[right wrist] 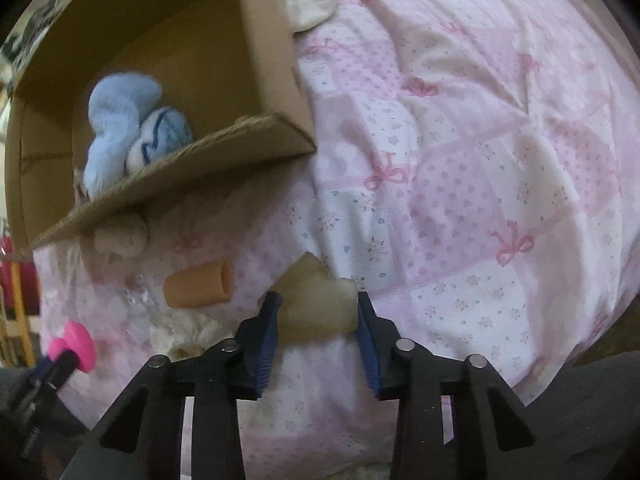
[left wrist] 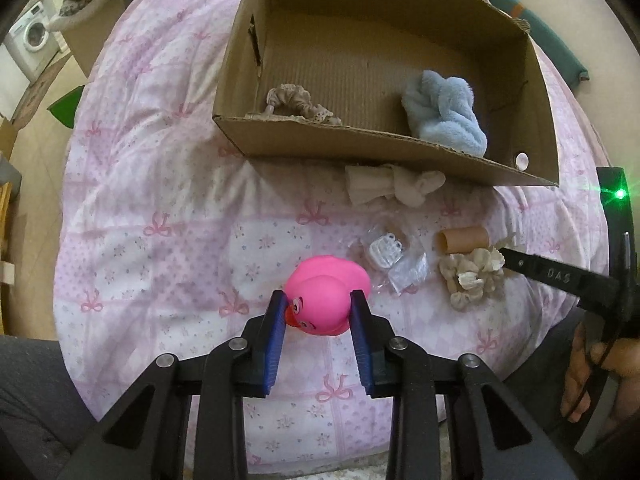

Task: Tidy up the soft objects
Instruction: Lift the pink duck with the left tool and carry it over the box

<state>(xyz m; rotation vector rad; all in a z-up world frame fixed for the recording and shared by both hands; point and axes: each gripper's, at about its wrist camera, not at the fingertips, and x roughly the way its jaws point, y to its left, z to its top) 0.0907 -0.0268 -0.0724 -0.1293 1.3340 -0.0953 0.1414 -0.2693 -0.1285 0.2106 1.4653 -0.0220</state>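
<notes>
my left gripper pinching the glossy pink rubber duck, my right gripper closed on a translucent beige soft piece, corrugated cardboard box holding fluffy blue cloth

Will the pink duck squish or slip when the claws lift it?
The pink duck looks like smooth, glossy rubber, so it will probably squish a little, not flop. Its rounded head sits between the left gripper's blue pads, so it might slip or twist. It looks hollow and probably light.
</notes>
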